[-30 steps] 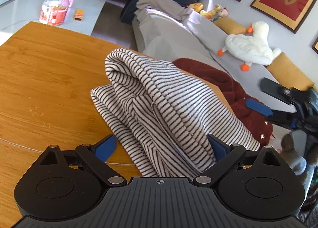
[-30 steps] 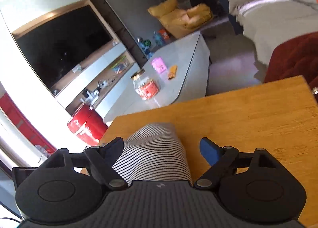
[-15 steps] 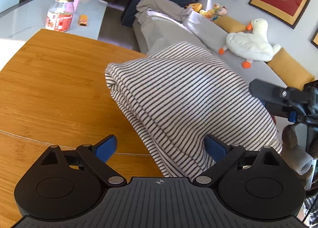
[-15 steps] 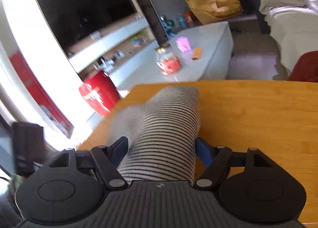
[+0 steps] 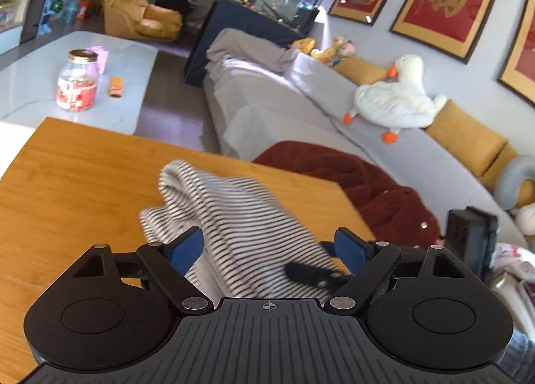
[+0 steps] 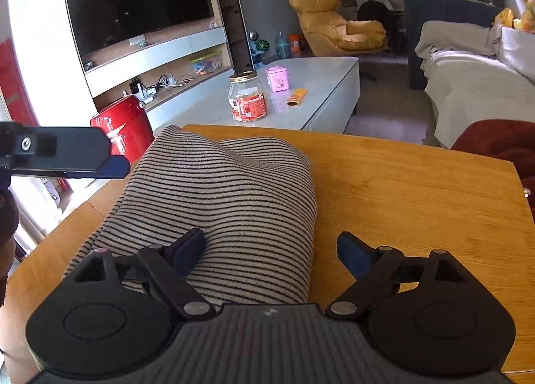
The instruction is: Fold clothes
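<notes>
A black-and-white striped garment [image 5: 240, 216] lies bunched in a folded bundle on the wooden table [image 5: 67, 190]. My left gripper [image 5: 269, 247] is open, its blue pads either side of the cloth's near end. A blurred black finger [image 5: 311, 274] of the right gripper rests on the cloth beside it. In the right wrist view the striped garment [image 6: 227, 196] fills the near table [image 6: 418, 190]. My right gripper [image 6: 272, 250] is open, with its left finger on the cloth and its right one over bare wood. The left gripper's finger [image 6: 67, 155] juts in from the left edge.
A dark red garment [image 5: 367, 183] hangs off the table's far right corner toward the grey sofa [image 5: 267, 99] with a duck plush [image 5: 398, 96]. Beyond the table stands a white coffee table [image 5: 26, 89] with a jar [image 5: 77, 81]. A red stool [image 6: 120, 123] sits below the TV.
The striped garment was raised and spread half a second ago; it now lies lower in a folded bundle. Both grippers have shifted, and the left view shows motion blur.
</notes>
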Demonstrator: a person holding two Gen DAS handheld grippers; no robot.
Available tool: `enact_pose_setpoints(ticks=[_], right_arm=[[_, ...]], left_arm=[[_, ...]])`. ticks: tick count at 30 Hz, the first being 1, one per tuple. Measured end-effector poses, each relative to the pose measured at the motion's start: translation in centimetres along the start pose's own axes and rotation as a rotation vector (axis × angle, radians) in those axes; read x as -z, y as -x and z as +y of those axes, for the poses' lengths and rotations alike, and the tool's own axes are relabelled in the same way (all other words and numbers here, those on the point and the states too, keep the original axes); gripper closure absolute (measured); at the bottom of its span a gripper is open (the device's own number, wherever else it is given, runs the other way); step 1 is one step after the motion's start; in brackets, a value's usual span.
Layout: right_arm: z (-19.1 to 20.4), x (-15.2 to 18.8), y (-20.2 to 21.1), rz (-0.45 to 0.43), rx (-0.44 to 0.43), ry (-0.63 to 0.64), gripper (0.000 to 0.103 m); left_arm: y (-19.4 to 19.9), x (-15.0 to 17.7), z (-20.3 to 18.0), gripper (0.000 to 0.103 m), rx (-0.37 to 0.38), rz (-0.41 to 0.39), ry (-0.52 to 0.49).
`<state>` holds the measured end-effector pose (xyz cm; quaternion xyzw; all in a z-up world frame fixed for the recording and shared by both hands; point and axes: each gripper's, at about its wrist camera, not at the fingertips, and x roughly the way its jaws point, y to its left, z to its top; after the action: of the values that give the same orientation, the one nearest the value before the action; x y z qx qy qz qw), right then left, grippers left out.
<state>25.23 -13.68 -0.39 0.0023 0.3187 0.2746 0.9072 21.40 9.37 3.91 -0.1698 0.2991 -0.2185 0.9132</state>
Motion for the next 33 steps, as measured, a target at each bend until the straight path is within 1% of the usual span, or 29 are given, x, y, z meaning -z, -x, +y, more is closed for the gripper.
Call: enact_pose_setpoints(ticks=[2, 3, 5, 7, 9, 11, 12, 13, 15, 16, 17, 18, 20, 22, 23, 25, 26, 27, 30, 31, 33], right_arm=[[0.2, 0.0, 0.7, -0.004, 0.011, -0.001, 0.015], [0.3, -0.1, 1.1, -0.007, 0.015, -0.001, 0.015], [0.3, 0.1, 2.4, -0.019, -0.026, -0.010, 0.015], [0.4, 0.8, 2.9, -0.003, -0.047, -0.002, 0.015], [0.3, 2.1, 2.2, 0.030, -0.018, -0.002, 0.014], [-0.4, 2.8, 1.8, 0.031, -0.025, -0.055, 0.010], [-0.6, 2.8, 1.7, 0.033, -0.029, -0.062, 0.010], [-0.7, 2.7, 1.7, 0.034, -0.033, -0.066, 0.010], [-0.3, 2.7, 1.7, 0.027, -0.017, -0.024, 0.010], [-0.1, 2.7, 1.7, 0.024, -0.010, -0.004, 0.010], [0.0, 2.7, 1.7, 0.023, -0.010, 0.004, 0.010], [0.0, 2.7, 1.7, 0.025, -0.013, 0.004, 0.010], [-0.1, 2.5, 1.7, 0.028, -0.016, 0.003, 0.010], [0.2, 2.4, 2.1, 0.017, -0.007, 0.030, 0.010], [0.2, 2.4, 2.4, 0.010, -0.005, 0.044, 0.010], [0.1, 2.1, 3.2, 0.002, -0.007, 0.061, 0.010], [-0.1, 2.0, 3.6, -0.001, -0.013, 0.055, 0.010], [-0.5, 1.8, 4.0, -0.008, -0.026, 0.033, 0.010], [-2.5, 0.6, 5.0, -0.038, -0.100, -0.102, 0.009], [-3.4, 0.1, 4.8, -0.043, -0.133, -0.164, 0.009], [-4.4, -0.3, 3.9, -0.032, -0.174, -0.240, 0.005]], left_arm=[[-1.0, -0.4, -0.8, 0.014, 0.035, 0.012, -0.011], [-1.9, -0.3, -0.9, 0.014, 0.022, 0.029, -0.018], [-3.5, 0.1, -0.6, 0.015, -0.002, 0.063, -0.017], [-3.9, 0.5, -0.3, 0.015, -0.006, 0.060, -0.026], [-4.2, 0.8, 0.0, 0.015, -0.009, 0.058, -0.034], [-4.4, 1.0, 0.1, 0.015, -0.007, 0.059, -0.042], [-4.3, 1.0, 0.0, 0.015, -0.012, 0.059, -0.046], [-4.2, 1.0, -0.2, 0.017, -0.028, 0.056, -0.050], [-3.5, 1.1, -0.7, 0.018, -0.075, 0.046, -0.048], [-3.4, 1.3, -0.7, 0.014, -0.090, 0.050, -0.033], [-3.3, 1.6, -0.6, 0.005, -0.104, 0.055, -0.018], [-3.2, 1.9, -0.6, 0.005, -0.118, 0.059, -0.003], [-3.0, 2.4, -0.5, 0.005, -0.147, 0.067, 0.027], [-2.7, 2.9, -0.3, 0.006, -0.176, 0.076, 0.056], [-2.8, 3.2, -0.3, 0.008, -0.189, 0.084, 0.063], [-3.5, 3.7, -0.1, 0.016, -0.203, 0.110, 0.051], [-3.7, 4.0, 0.0, 0.015, -0.198, 0.116, 0.051], [-3.8, 4.1, 0.2, 0.015, -0.193, 0.121, 0.053], [-3.7, 4.3, 0.6, 0.015, -0.184, 0.120, 0.053], [-3.7, 4.3, 0.7, 0.015, -0.179, 0.122, 0.056], [-4.0, 4.4, 0.9, 0.015, -0.168, 0.125, 0.069]])
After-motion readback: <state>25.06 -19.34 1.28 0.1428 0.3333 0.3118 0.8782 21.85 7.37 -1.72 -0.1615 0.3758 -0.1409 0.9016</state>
